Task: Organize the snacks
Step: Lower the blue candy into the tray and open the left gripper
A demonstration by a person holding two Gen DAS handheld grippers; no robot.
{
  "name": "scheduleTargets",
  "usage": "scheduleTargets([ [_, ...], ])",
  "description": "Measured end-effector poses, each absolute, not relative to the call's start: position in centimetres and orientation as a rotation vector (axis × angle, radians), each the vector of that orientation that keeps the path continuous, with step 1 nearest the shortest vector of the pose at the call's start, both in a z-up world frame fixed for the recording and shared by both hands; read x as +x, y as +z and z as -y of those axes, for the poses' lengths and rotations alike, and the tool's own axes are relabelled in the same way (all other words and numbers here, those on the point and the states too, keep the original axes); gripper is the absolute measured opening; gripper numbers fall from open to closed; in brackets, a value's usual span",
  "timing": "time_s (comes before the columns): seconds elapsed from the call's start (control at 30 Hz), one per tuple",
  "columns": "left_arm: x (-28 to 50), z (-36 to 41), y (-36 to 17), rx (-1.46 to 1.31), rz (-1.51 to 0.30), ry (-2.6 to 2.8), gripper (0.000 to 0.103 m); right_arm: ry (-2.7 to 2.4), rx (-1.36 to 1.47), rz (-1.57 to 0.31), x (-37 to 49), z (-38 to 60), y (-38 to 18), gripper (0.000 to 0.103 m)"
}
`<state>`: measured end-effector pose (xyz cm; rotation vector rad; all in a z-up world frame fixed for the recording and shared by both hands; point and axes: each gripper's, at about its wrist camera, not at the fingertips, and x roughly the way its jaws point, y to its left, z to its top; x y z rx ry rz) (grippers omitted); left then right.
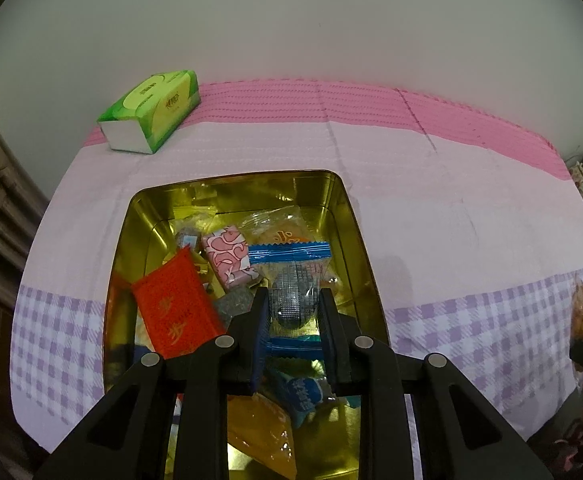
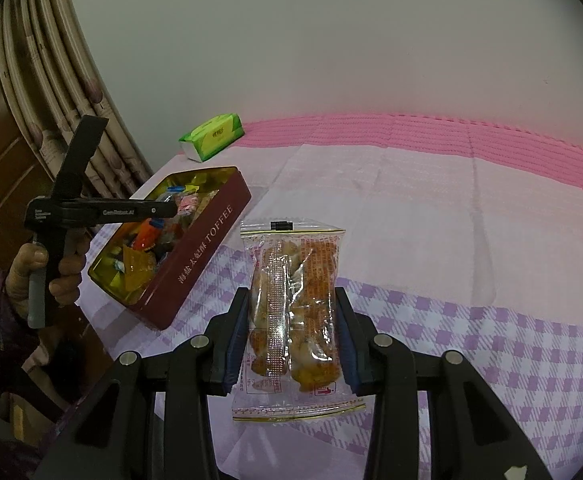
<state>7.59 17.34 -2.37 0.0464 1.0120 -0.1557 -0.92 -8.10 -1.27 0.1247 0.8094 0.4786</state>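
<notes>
An open toffee tin, gold inside and maroon outside, lies on the tablecloth with several wrapped snacks in it. My left gripper hangs over the tin, shut on a clear packet with blue ends and a dark grey snack inside. A red packet and a pink patterned one lie in the tin to its left. The right wrist view shows the left gripper above the tin, held by a hand. My right gripper is shut on a clear packet of orange-brown snacks, held above the cloth to the right of the tin.
A green tissue pack sits at the table's far left corner by the wall. The pink and lilac-check tablecloth stretches to the right of the tin. A curtain and a wooden door stand past the left edge.
</notes>
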Motion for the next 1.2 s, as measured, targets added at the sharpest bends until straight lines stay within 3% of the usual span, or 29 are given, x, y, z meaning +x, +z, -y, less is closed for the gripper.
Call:
scheduleTargets([
  [1.2, 7.8, -17.8, -3.5, 0.022, -1.037, -0.179, 0.024, 0.491, 0.103, -0.816, -0.7, 6.7, -0.6, 0.037],
])
